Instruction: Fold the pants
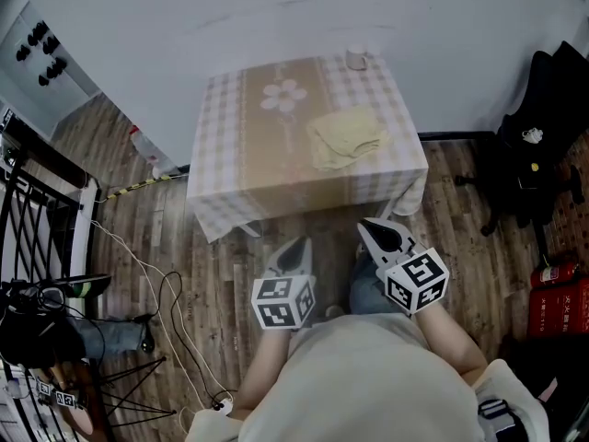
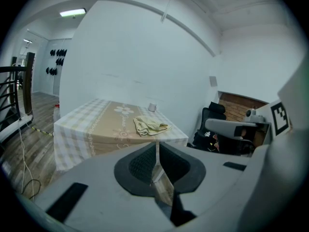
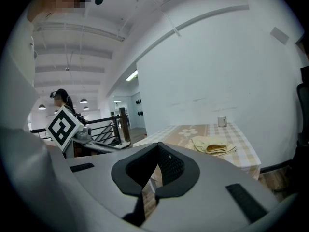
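The left hand-held gripper (image 1: 296, 247) and right hand-held gripper (image 1: 375, 231) are hovering with jaws together, empty; the pants (image 1: 345, 138) are lying bunched at three o'clock on the worktop (image 1: 239, 145).

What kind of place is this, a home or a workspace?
Probably a workspace or studio, not a home: loose cables cross the wood floor, a black office chair stands by the bare white wall, and a red fire extinguisher lies nearby.

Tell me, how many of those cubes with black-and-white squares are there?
2. One cube rides on the left claw, the other on the right claw, both held short of the table. None seems hidden.
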Motion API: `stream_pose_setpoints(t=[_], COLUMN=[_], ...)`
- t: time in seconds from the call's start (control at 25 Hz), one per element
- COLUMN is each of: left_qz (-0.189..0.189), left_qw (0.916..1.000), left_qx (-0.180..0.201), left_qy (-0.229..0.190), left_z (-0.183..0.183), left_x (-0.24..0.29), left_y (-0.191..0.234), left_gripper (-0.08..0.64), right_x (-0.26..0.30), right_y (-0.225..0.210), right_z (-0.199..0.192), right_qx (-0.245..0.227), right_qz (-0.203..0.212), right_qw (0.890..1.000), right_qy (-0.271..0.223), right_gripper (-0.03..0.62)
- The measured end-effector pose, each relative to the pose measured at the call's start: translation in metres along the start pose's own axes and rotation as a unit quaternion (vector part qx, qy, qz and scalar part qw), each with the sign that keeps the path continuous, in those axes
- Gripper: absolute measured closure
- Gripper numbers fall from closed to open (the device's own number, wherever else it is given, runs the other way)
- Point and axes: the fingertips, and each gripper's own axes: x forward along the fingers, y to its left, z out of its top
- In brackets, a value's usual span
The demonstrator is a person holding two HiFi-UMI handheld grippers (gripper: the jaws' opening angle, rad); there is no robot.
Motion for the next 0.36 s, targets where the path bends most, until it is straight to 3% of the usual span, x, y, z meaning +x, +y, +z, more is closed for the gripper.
stream_pose_setpoints(t=[0.36], left_qz=[-0.001], left_qw=[1.0000], left_qx=[-0.004], left_qy=[0.004], left_z=[0.0015], left_x=[0.0051], left_y=[0.0059], left_gripper=[0.538], right_x=[0.0005], right_y=[-0.0104], right_z=[0.0010], right_qx=[0.001], right_qz=[-0.014], right_qw=[1.000], right_qy=[-0.001], right_gripper=[0.592])
